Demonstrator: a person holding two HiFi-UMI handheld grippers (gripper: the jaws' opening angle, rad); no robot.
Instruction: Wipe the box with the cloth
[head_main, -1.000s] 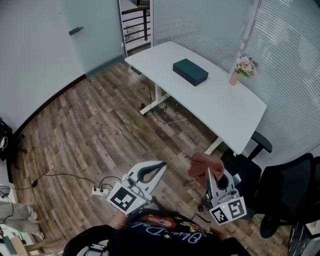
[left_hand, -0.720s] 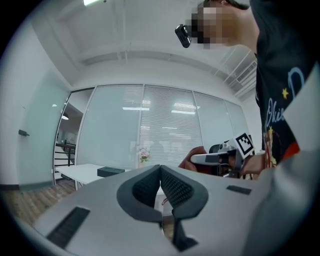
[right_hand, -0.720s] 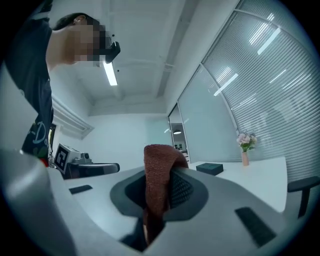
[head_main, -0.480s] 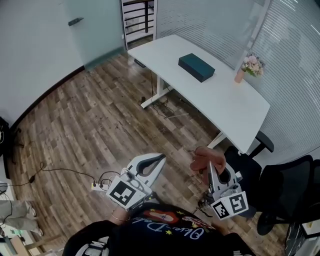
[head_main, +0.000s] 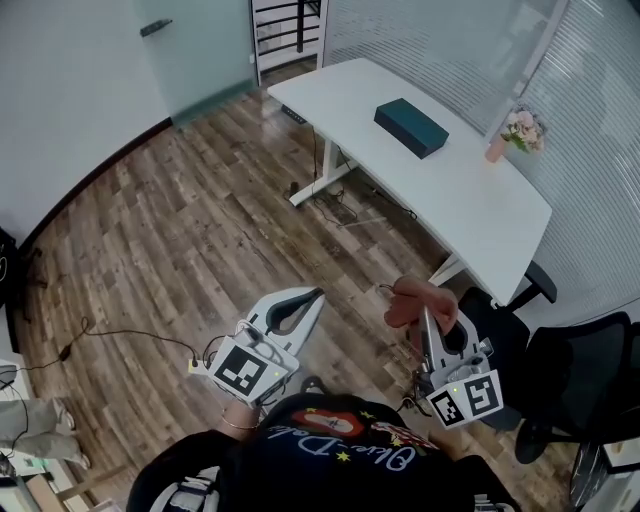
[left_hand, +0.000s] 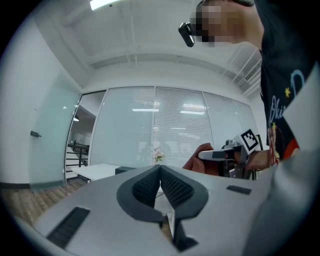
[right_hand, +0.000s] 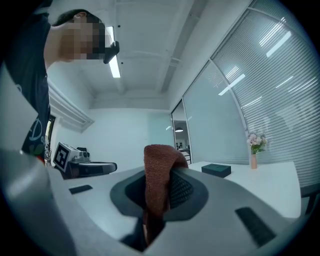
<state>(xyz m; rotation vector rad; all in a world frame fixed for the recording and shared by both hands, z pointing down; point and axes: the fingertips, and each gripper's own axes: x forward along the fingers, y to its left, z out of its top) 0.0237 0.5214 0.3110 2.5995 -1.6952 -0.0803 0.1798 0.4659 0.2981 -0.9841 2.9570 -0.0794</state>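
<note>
**Head and gripper views.** A rust-brown, coarsely knitted cloth (right_hand: 156, 167) is pinched between the ribbed dark pads of the right tool (head_main: 427, 318), and its folded top bulges above the jaws. The left tool (left_hand: 160, 169) is pressed together, with nothing held between its ribbed pads. The dark teal, flat rectangular box (head_main: 411, 128) lies on a smooth white tabletop (head_main: 470, 215), well apart from both tools and across a wood-plank floor (head_main: 180, 250). A small vase of pale flowers (head_main: 520, 130) stands near the box.
</note>
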